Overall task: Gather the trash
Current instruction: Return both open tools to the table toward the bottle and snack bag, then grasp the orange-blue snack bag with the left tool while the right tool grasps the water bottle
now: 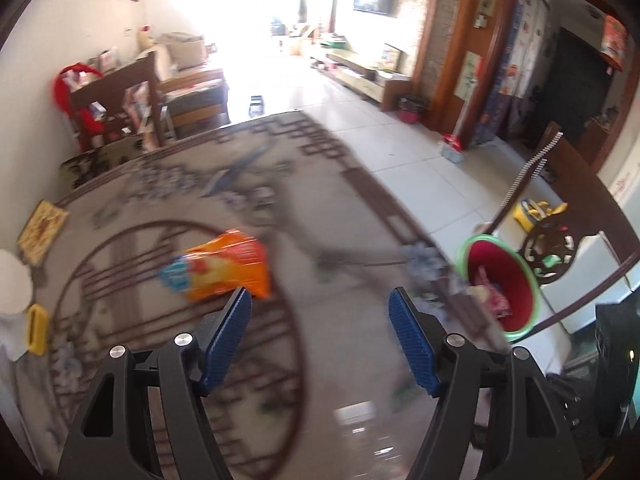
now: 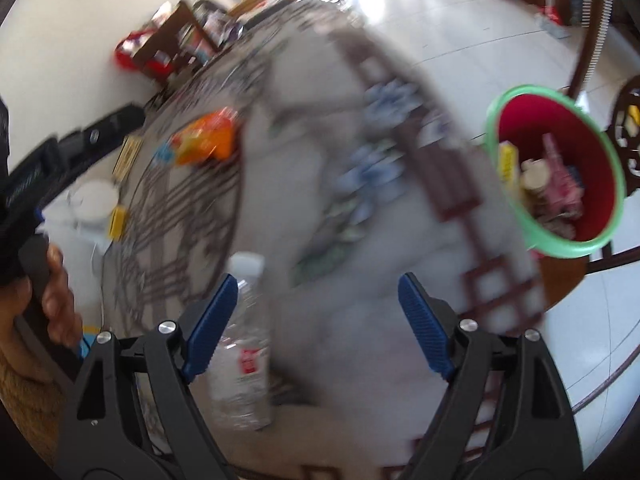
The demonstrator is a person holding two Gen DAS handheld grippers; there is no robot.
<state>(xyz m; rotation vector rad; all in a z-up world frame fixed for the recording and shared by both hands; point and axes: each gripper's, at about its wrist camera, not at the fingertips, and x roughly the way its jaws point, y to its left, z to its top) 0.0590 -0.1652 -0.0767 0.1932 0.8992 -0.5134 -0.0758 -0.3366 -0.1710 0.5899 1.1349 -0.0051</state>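
Observation:
An orange snack bag (image 1: 224, 266) lies on the patterned table (image 1: 224, 400), just beyond my left gripper (image 1: 320, 300), which stands open and empty. The same orange snack bag (image 2: 204, 140) shows far off in the right wrist view. A clear plastic bottle (image 2: 244, 344) with a red label lies on the table beside the left finger of my right gripper (image 2: 314, 284), which is open with nothing between its pads. A red bin with a green rim (image 1: 500, 280) stands past the table's right edge, trash inside it. The bin (image 2: 560, 168) also appears in the right wrist view.
A yellow block (image 1: 37, 328) and a white round thing (image 1: 14, 280) sit at the table's left. A hand holding the other gripper (image 2: 52, 280) is at the left. A wooden chair (image 1: 120, 104) stands beyond the table, another (image 1: 552, 248) near the bin. Tiled floor (image 1: 420, 136) spreads to the right.

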